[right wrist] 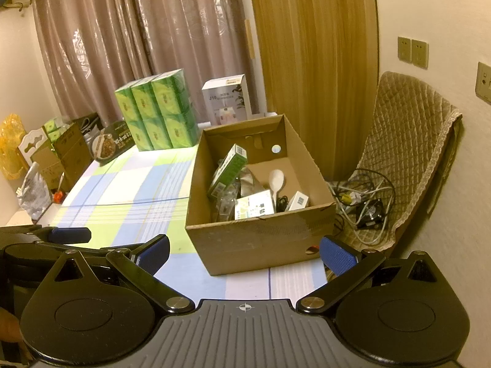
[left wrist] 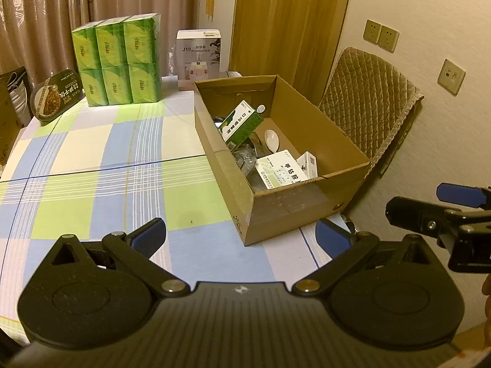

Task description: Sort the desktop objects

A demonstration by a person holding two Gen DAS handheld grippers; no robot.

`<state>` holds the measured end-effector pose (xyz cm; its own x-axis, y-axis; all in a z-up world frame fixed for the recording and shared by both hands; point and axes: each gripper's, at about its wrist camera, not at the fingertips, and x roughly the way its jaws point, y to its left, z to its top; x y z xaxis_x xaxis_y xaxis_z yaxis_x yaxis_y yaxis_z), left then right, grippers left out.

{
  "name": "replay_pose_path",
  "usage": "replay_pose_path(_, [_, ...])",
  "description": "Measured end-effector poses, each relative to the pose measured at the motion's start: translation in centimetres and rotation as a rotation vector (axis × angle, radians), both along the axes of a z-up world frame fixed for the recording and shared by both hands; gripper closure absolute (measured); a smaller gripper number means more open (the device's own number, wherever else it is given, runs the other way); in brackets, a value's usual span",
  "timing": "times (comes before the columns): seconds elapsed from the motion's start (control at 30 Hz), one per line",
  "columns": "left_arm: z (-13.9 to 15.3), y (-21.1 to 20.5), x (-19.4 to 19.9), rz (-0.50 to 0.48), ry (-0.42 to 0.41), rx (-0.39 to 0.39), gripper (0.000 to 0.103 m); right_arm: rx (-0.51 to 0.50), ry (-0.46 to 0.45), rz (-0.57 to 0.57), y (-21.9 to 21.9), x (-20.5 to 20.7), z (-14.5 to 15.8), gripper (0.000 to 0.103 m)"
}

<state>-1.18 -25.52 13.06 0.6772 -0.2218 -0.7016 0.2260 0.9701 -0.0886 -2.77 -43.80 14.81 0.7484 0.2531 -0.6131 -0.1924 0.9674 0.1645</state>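
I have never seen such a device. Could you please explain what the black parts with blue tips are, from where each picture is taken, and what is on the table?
A person holds two handheld grippers, each with a camera looking along its blue-tipped fingers. One picture is from the left gripper, the other from the right gripper. Both are open and hold nothing. On the checked tablecloth stands a cardboard box with medicine boxes and a white spoon inside. Behind are green tissue packs.
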Motion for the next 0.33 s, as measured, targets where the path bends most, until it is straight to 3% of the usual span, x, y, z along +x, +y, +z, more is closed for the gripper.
replay_pose_path(0.33, [-0.48, 0.04, -0.32, -0.007, -0.014, 0.015, 0.001, 0.003, 0.015, -0.004, -0.32, -0.29, -0.53, 0.002])
